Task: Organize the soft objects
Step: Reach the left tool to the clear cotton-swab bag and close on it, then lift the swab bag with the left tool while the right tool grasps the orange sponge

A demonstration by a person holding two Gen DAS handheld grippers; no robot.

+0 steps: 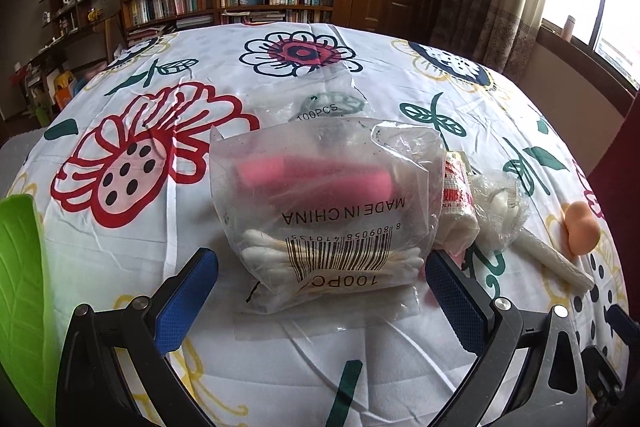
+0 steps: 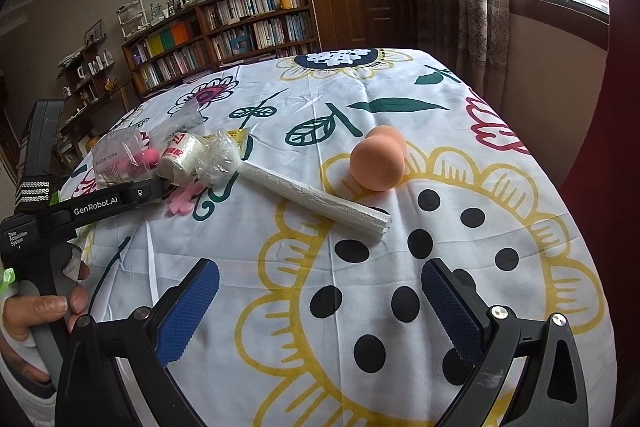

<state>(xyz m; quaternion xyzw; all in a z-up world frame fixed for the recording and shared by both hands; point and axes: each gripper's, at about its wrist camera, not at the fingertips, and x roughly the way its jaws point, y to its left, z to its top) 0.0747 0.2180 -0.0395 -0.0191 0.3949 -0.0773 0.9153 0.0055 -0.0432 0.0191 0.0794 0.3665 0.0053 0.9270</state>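
Between the released jaws of the left gripper point(image 1: 322, 269) sits a clear plastic bag of cotton swabs point(image 1: 332, 215), resting on the floral tabletop point(image 1: 160, 211); neither blue pad visibly touches it. At 3 o'clock from the bag lie a labelled gauze roll point(image 1: 456, 187), a wrapped white bundle point(image 1: 500, 211), a long white paper roll point(image 1: 552, 259) and an orange sponge point(image 1: 582, 229). The right gripper point(image 2: 320, 301) has its jaws released above bare cloth; the sponge point(image 2: 378, 163) lies at 12 o'clock, well apart.

Floral-cloth table point(image 2: 400, 87): swab bag point(image 1: 328, 223), bandage roll point(image 2: 180, 157), sponge point(image 2: 378, 163), paper roll point(image 2: 316, 199).
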